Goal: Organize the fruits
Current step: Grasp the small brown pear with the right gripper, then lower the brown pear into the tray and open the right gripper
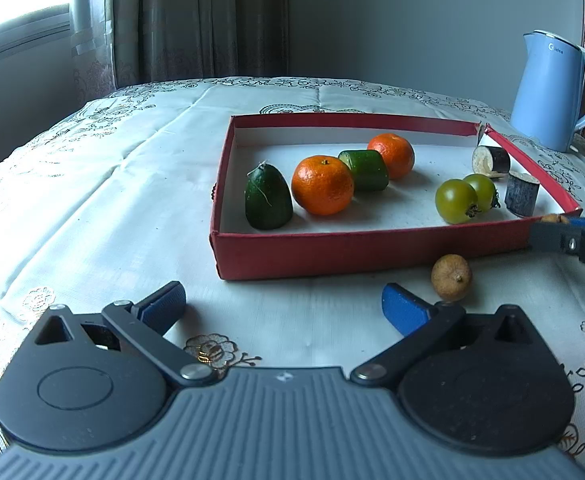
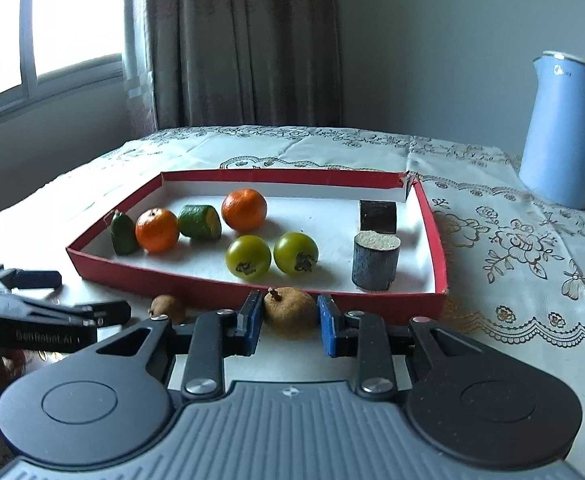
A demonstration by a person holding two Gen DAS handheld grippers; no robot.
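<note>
A red shallow box (image 1: 356, 250) (image 2: 212, 286) holds two oranges (image 1: 322, 185) (image 2: 157, 229), two cucumber pieces (image 1: 267, 197) (image 2: 199, 221), two green tomatoes (image 1: 455, 201) (image 2: 248, 257) and two dark eggplant pieces (image 1: 522, 193) (image 2: 375, 265). A brown longan (image 1: 451, 277) (image 2: 167, 308) lies on the cloth in front of the box. My right gripper (image 2: 289, 316) is shut on a second brown longan (image 2: 289, 309), just before the box's front wall. My left gripper (image 1: 282, 306) is open and empty, to the left of the loose longan.
A light blue kettle (image 1: 552, 92) (image 2: 564, 132) stands at the back right. The table has a white embroidered cloth (image 1: 92, 200) (image 2: 512, 248). Curtains and a window are behind it. Each gripper shows at the edge of the other's view.
</note>
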